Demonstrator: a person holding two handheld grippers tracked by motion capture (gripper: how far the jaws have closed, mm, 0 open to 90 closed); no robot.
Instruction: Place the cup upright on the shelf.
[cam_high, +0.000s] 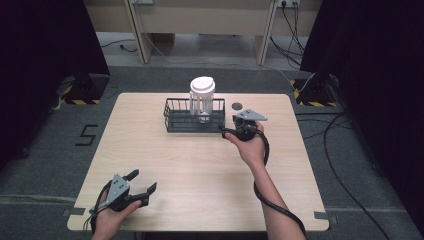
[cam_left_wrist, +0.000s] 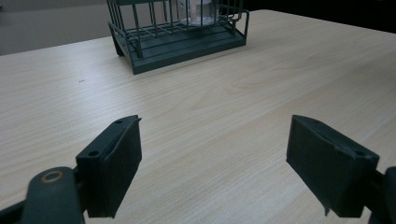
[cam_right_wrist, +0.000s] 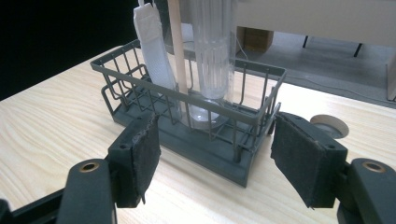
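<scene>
Two grippers are seen at the wooden table. The right gripper is held at the right end of the dark wire basket – its pads flank that end, parted, with no squeeze visible. The basket stands at the far middle of the table, loaded with a clear lidded cup, a wooden stick and a white paper-wrapped item. The left gripper is held near the front left corner – released, nothing between its pads.

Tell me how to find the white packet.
Find the wire basket at the table's far edge. A clear cup, a wooden stick and the packet stand in it. The packet is the flat, white, papery one.
</scene>
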